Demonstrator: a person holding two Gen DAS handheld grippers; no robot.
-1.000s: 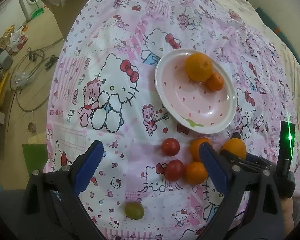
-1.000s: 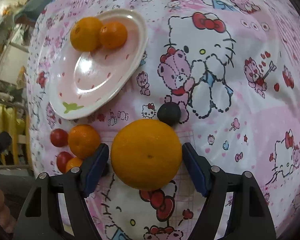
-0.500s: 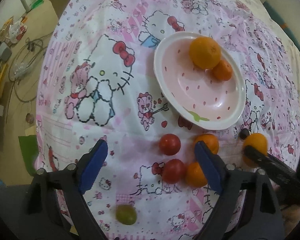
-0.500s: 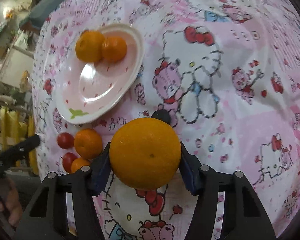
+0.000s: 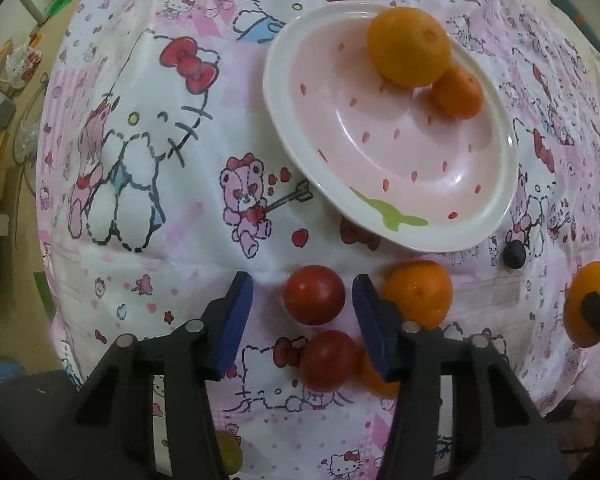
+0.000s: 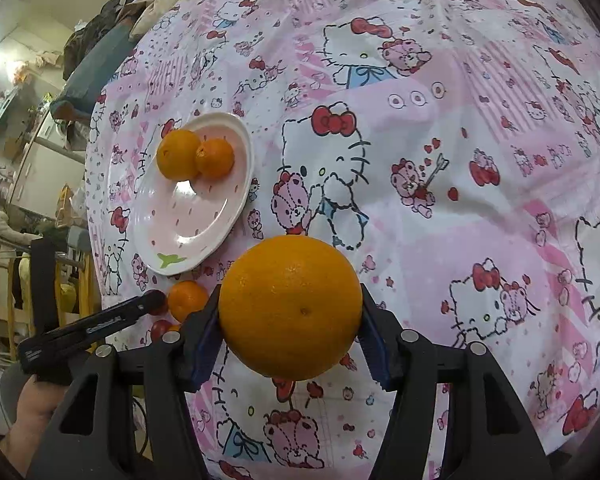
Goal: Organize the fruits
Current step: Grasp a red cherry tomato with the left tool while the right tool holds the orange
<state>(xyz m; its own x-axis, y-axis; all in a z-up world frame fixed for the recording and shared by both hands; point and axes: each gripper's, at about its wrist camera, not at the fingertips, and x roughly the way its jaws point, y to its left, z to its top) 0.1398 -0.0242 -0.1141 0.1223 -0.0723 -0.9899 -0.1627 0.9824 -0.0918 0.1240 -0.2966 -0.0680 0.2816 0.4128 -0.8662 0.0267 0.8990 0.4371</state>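
A pink cartoon-print cloth (image 5: 148, 184) covers the whole surface under both grippers. On it, ahead of the left gripper (image 5: 302, 300) and a little to its right, lies the oval pink plate (image 5: 384, 236) with a white rim. At the plate's far end a large orange (image 5: 408, 46) rests touching a smaller mandarin (image 5: 458, 92).

The right gripper (image 6: 290, 320) is clenched on another big orange (image 6: 290, 306), both blue pads pressed against its sides, and the fruit is lifted clear of the cloth. From this view the plate (image 6: 152, 248) sits ahead and to the left, with the left gripper's black finger reaching in below it.

The left gripper is released, jaws spread, with a red tomato (image 5: 314, 294) standing between its blue fingertips; neither pad touches it. Just outside the right fingertip is a loose mandarin (image 5: 418, 294). Closer in, a second tomato (image 5: 330, 360) sits beside the right finger, and another small mandarin (image 5: 374, 376) is partly hidden behind that finger. Farther right, near the plate's rim, lies a small dark round fruit (image 5: 515, 255). A green grape-like fruit (image 5: 230, 454) peeks out beneath the left finger's frame.
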